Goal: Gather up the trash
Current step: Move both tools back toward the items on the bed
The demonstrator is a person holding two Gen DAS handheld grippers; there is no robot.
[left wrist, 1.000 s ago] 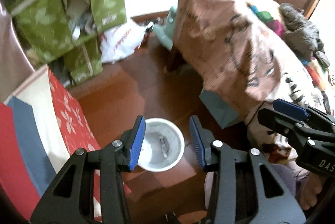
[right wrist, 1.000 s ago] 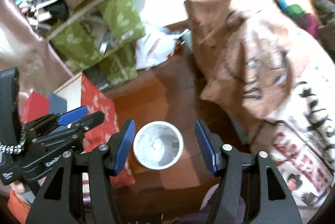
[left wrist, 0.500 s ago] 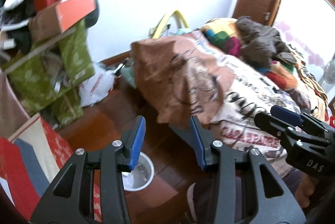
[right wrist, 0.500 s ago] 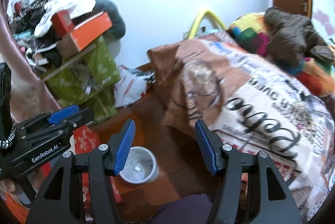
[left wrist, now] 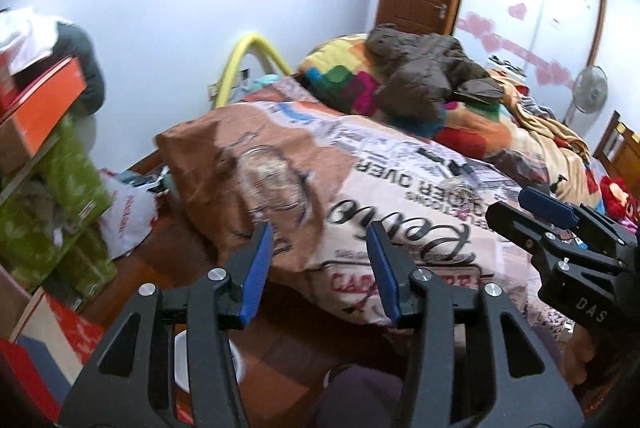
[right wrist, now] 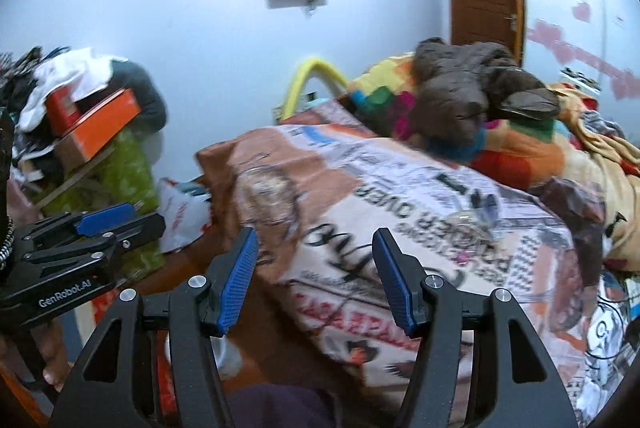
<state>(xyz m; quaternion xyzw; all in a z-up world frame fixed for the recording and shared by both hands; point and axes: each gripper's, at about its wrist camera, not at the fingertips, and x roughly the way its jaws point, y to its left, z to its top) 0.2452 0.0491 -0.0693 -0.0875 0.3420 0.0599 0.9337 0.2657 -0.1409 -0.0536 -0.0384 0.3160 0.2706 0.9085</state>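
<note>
Left gripper (left wrist: pixel 320 268) jaws wide apart, empty. Right gripper (right wrist: pixel 316 280) same, spread, nothing between pads.

White bin (left wrist: pixel 182 360) on wooden floor (left wrist: pixel 276 344) at 7 o'clock in left view, mostly hidden behind left gripper's arm; mouth up as far as visible. In right view, pale blur (right wrist: pixel 228 352) at 7 o'clock, same bin.

Ahead: bed with printed blanket (left wrist: pixel 360 196), brown jacket (left wrist: pixel 432 72) at 1 o'clock. Green boxes (left wrist: pixel 60 196) and white plastic bag (left wrist: pixel 128 216) at 9 o'clock. Clear crumpled wrapper (right wrist: pixel 472 224) on blanket at 2 o'clock, right view.

"GenRobot.AI" stands on the left hand-held gripper (right wrist: pixel 106 224), "DAS" on the right hand-held gripper (left wrist: pixel 556 214), "OVER" on the bedspread (left wrist: pixel 400 196).
</note>
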